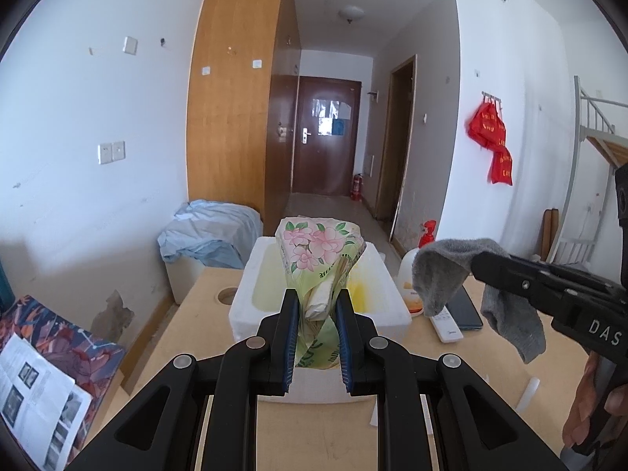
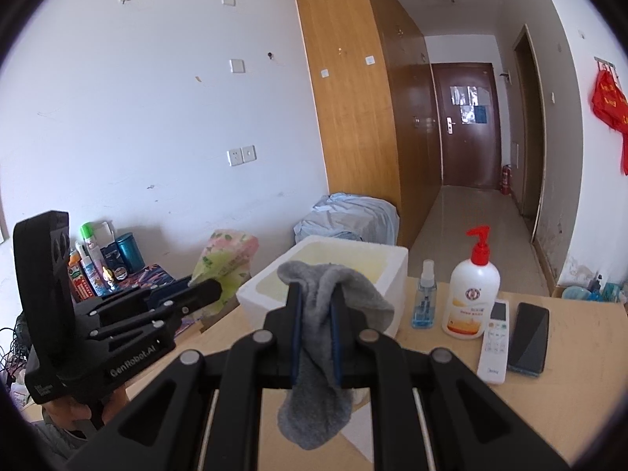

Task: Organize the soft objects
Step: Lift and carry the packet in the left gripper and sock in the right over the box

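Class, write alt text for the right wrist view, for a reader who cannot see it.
The right gripper is shut on a grey sock above a wooden table, before an open white foam box. At left, the left gripper holds a floral tissue pack.

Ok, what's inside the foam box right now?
The foam box looks empty in the right wrist view: bare yellowish lining, nothing showing. The sock in the right tongs covers its near corner and floor, so that part can't be checked.
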